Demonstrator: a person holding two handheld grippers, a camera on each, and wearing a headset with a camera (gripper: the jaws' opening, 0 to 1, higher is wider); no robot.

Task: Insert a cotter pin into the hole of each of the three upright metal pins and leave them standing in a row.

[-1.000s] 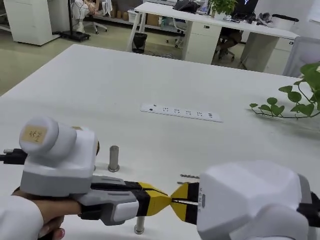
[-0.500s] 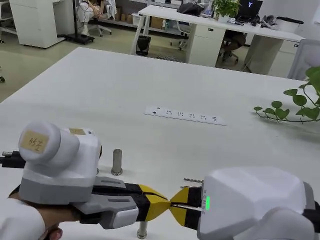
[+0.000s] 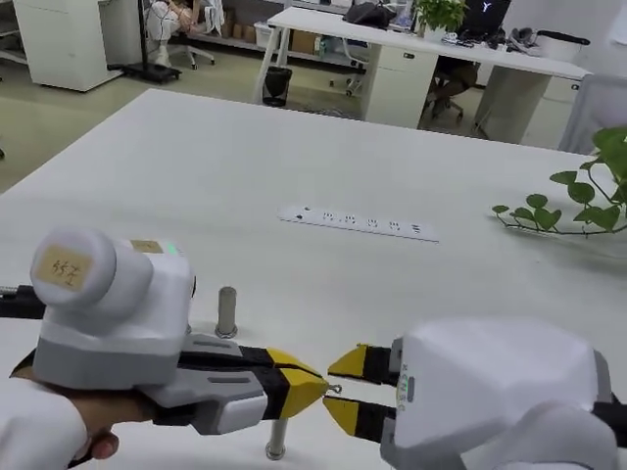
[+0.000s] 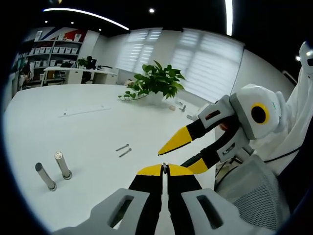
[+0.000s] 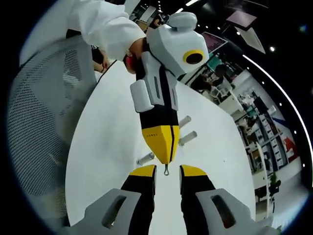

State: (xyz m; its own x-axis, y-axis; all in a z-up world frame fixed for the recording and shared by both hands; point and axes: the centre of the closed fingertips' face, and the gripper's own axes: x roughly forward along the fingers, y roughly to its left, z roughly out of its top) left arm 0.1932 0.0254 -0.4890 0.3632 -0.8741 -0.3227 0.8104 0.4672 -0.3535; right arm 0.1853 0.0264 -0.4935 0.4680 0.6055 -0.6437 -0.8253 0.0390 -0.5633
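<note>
My left gripper (image 3: 313, 389) is shut on a thin cotter pin (image 5: 167, 170), whose looped end pokes out of its yellow tips. My right gripper (image 3: 333, 389) faces it tip to tip and stands open, its jaws either side of the pin's end without touching it. One upright metal pin (image 3: 226, 311) stands behind the left gripper and another (image 3: 277, 436) just below the jaws. In the left gripper view two metal pins (image 4: 62, 164) (image 4: 45, 176) stand side by side, and two loose cotter pins (image 4: 123, 150) lie on the table.
A white power strip (image 3: 355, 220) lies across the middle of the white table (image 3: 196, 176). A potted plant's leafy stems (image 3: 578, 196) trail onto the table at the right. Desks and chairs stand beyond the far edge.
My right gripper has opened and let go of the cotter pin. The pin now stays in the shut left gripper. Both grippers have kept roughly the same place.
</note>
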